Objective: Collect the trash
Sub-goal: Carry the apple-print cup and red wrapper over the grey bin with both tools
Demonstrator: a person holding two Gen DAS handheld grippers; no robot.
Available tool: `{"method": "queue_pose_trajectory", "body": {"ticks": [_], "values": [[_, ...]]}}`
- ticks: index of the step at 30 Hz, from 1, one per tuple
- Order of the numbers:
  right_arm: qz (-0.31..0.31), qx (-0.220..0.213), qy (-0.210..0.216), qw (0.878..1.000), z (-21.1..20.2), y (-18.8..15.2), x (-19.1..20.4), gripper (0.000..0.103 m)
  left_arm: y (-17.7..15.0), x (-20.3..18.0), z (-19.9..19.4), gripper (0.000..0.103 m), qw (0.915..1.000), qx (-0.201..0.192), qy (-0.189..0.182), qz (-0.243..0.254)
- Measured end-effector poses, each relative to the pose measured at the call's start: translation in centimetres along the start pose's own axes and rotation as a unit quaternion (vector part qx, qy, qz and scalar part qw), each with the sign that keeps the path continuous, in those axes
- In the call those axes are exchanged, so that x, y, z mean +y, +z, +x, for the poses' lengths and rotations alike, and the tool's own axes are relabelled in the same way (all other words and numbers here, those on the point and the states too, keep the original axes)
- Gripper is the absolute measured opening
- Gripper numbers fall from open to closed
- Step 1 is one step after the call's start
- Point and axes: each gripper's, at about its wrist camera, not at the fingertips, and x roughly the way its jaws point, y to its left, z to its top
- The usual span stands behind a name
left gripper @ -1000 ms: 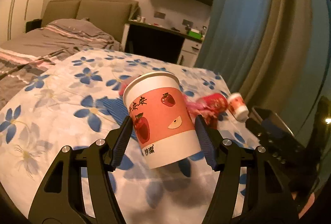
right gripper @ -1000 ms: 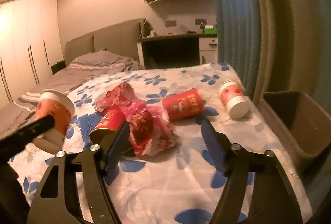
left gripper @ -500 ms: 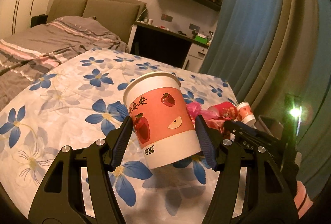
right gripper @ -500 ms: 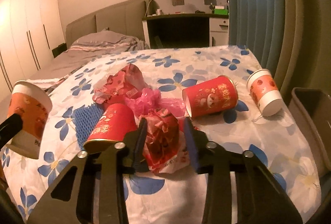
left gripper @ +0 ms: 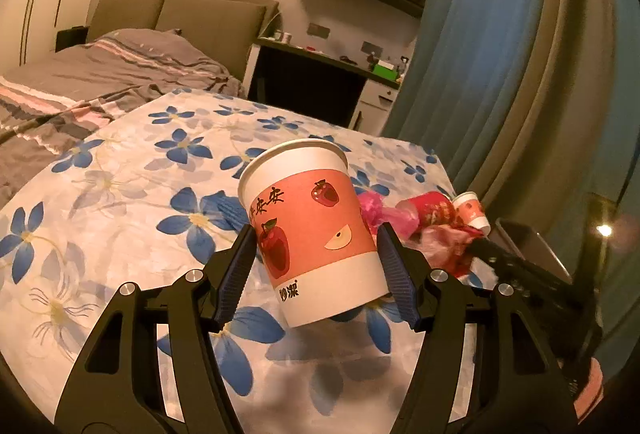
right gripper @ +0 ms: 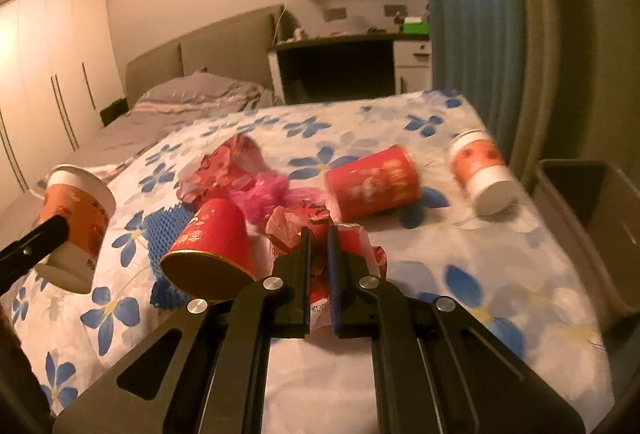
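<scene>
My left gripper (left gripper: pixel 316 234) is shut on a white paper cup (left gripper: pixel 308 218) with an orange apple band and holds it tilted above the flowered bedspread (left gripper: pixel 120 193). That same cup (right gripper: pixel 76 205) shows at the left of the right wrist view. My right gripper (right gripper: pixel 319 234) has its jaws closing, nearly together, and its pads pinch a crumpled red wrapper (right gripper: pixel 360 246). In the left wrist view the wrapper (left gripper: pixel 444 246) sits at the tip of the right gripper (left gripper: pixel 480 246).
On the bedspread lie a red cup (right gripper: pixel 212 246) on its side, a second red cup (right gripper: pixel 372 181), a white and orange cup (right gripper: pixel 480 169), pink plastic (right gripper: pixel 260 193), another red wrapper (right gripper: pixel 224 165) and blue mesh (right gripper: pixel 160 230). A dark bin (right gripper: pixel 592 218) stands beside the bed's right edge.
The right gripper's jaws went from wide open around the red wrapper to nearly together, pinching it. The left gripper keeps its hold on the cup.
</scene>
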Motion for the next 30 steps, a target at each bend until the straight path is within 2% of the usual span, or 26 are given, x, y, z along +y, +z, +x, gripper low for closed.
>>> {"method": "queue_pose_trajectory", "body": {"ticks": [11,30], "values": [[0.013,-0.057,-0.017,0.998,-6.8,-0.8,-3.3,0.008,-0.6,-4.3,-0.3,0.061,0.9991,0.001,-0.030,0.032],[0.038,-0.103,-0.029,0.994,-11.2,-0.7,-6.5,0.008,-1.4,-9.6,0.2,0.061,0.9951,0.010,-0.068,0.071]]}}
